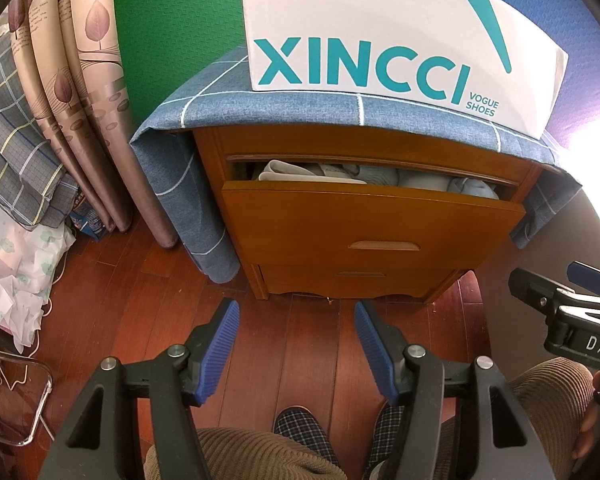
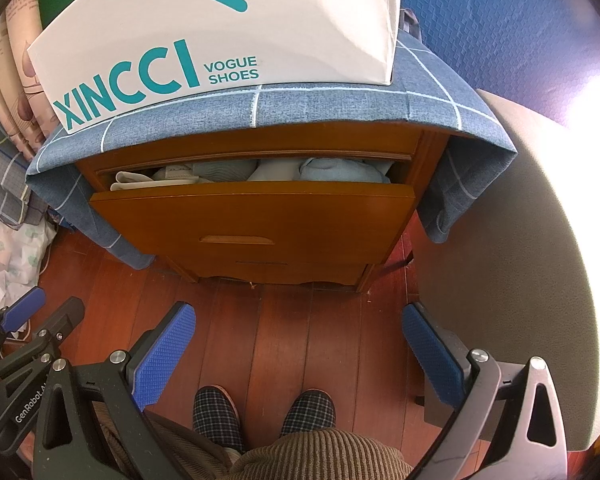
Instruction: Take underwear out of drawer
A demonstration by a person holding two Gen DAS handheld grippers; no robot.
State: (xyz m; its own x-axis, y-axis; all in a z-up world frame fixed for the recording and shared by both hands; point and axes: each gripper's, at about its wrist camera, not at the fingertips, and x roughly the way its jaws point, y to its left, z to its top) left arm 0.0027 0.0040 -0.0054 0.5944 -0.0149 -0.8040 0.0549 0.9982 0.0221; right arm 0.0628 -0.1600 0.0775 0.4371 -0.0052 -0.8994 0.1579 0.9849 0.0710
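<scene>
Black grippers, left (image 1: 296, 312) and right (image 2: 298, 316), carry blue ribbed pads (image 1: 216, 352) and silver screws (image 1: 109, 363); tan corduroy trousers (image 2: 324, 456), plaid slippers (image 2: 216, 412).

"XINCCI VOGUE SHOES" on the white shoe box (image 1: 400, 28); "GenRobot" on the left claw (image 2: 16, 320).

Nightstand (image 1: 364, 232) stands on the floor (image 1: 300, 344), a cloth (image 1: 292, 104) draped over its top and a shoe box (image 1: 380, 28) on the cloth. Top drawer (image 1: 372, 216) partly pulled out, folded underwear (image 1: 340, 174) inside. Curtains (image 1: 80, 80) left of the nightstand; both claws before it, apart from it.
</scene>
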